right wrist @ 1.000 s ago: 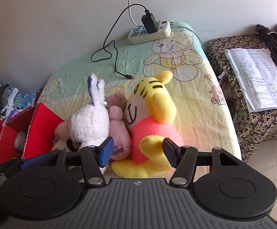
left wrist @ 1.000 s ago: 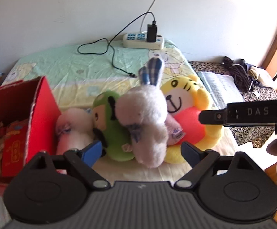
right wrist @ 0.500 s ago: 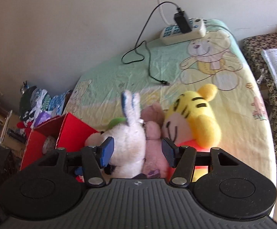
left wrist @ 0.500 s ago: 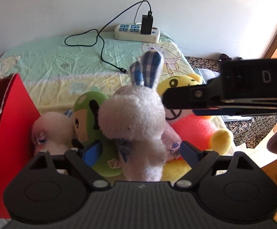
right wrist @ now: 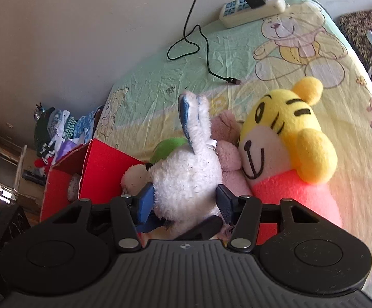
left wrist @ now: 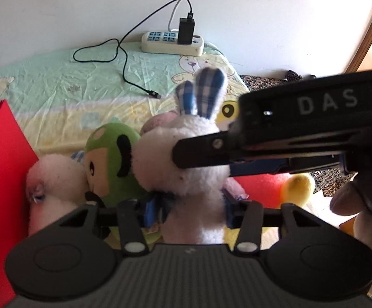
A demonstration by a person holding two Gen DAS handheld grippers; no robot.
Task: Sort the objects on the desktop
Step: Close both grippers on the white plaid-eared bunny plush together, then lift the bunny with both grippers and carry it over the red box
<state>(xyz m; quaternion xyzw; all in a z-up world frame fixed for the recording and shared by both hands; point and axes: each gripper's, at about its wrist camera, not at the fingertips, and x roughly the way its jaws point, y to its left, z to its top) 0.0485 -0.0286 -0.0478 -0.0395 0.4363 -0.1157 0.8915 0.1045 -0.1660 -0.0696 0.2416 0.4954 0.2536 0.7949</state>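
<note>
**Both tongs on the white rabbit**

I have the white rabbit plush (left wrist: pixel 186 164) standing in the row of soft toys on the bed (left wrist: pixel 57 87), between the green plush (left wrist: pixel 114 159) and the yellow tiger plush (right wrist: pixel 288 138), with the red box (right wrist: pixel 101 169) just beyond on my left. My left tongs (left wrist: pixel 186 210) are clenched on its lower body, pads pressed into the fur at both flanks. My right tongs (right wrist: pixel 186 197) bracket the same toy higher up, pads touching the fur either side; I read that as grasping too, though more lightly.

I judge it light, soft and squashy, so it will deform, not slip; the firm-stuffed torso is the place to hold, not the floppy ears (left wrist: pixel 203 89).

Its long axis runs upright, checked ears pointing up and slightly away from me. The small pink plush (right wrist: pixel 227 148) leans against its side.
</note>
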